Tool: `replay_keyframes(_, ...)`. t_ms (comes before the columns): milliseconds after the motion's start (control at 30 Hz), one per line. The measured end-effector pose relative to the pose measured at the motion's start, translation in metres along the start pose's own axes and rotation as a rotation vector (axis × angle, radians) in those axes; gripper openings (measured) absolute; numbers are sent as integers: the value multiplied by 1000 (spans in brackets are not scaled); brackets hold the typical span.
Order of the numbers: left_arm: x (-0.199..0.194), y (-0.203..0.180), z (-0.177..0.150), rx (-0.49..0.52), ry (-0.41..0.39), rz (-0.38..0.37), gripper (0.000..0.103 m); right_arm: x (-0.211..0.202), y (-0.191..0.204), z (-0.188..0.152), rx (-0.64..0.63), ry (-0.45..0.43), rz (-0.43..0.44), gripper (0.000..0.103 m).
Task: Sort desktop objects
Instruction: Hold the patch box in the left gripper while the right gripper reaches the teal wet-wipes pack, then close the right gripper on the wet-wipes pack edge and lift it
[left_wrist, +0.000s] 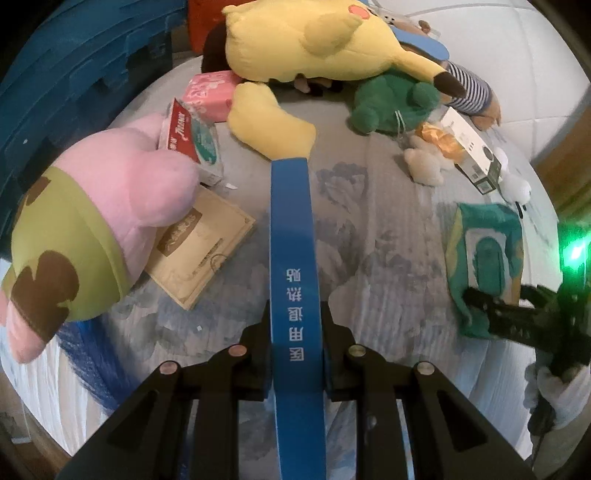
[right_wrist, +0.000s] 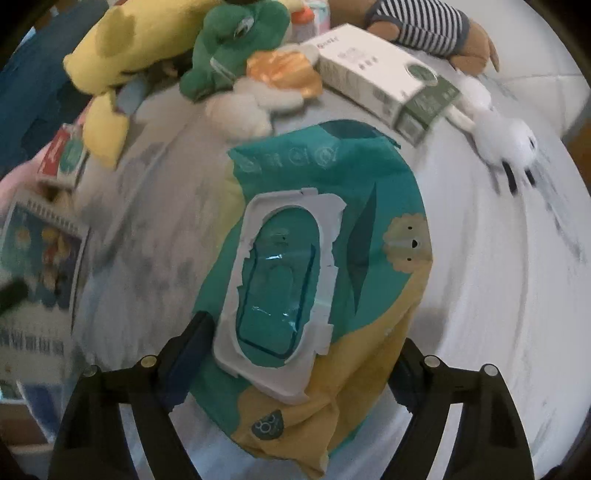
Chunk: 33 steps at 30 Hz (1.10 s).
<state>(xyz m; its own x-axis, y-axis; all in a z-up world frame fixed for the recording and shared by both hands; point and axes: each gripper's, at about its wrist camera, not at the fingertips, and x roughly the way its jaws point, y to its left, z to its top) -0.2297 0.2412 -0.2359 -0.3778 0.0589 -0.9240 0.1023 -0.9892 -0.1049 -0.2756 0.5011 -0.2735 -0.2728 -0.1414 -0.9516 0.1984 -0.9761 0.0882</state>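
We're clamping the blue box (left_wrist: 291, 258) edge-on in the left gripper (left_wrist: 293, 354); right gripper (right_wrist: 295, 354) jaws are sitting wide, straddling the wipes pack (right_wrist: 314, 258) on the bed (right_wrist: 498, 277).

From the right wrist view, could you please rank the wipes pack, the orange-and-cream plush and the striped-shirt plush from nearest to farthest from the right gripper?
1. Wipes pack: between the right gripper's jaws, centre.
2. Orange-and-cream plush: beyond the pack, slightly left.
3. Striped-shirt plush: farthest, top right.
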Motion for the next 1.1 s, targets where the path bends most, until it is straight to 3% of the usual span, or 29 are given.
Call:
replay_keyframes(67,0,-1,1,13,0,-5,19,-3,1,-2,20,5,-6,90)
replay_keyframes(100,1,-1,1,19,1,-6,20,-4,4,-1,26,10,-30,103)
replay_keyframes(233,3,0,1,42,7,-15,20,-4,16,-3,30,-21,-38,102)
replay_keyframes(300,1,1,0,51,9,-21,19,-14,25,-6,19,-42,-50,74)
replay_keyframes(433,-17,3,-2,76,-29,-53,19,-36,47,-13,-15,-66,-75,61)
replay_keyframes(500,-29,6,-1,86,-54,-72,19,-51,54,-17,-5,-88,-72,49)
replay_keyframes(633,-41,11,-4,99,-71,-81,19,-68,37,-36,3,-80,-31,49)
replay_keyframes(767,-36,19,-15,80,-44,-72,19,-39,39,-44,17,-42,49,49)
replay_keyframes(933,-42,22,-21,55,-48,-61,19,-49,43,-47,-16,-79,87,47)
replay_keyframes(1100,-67,20,-18,39,-108,-40,19,-75,52,-31,-68,-140,121,26)
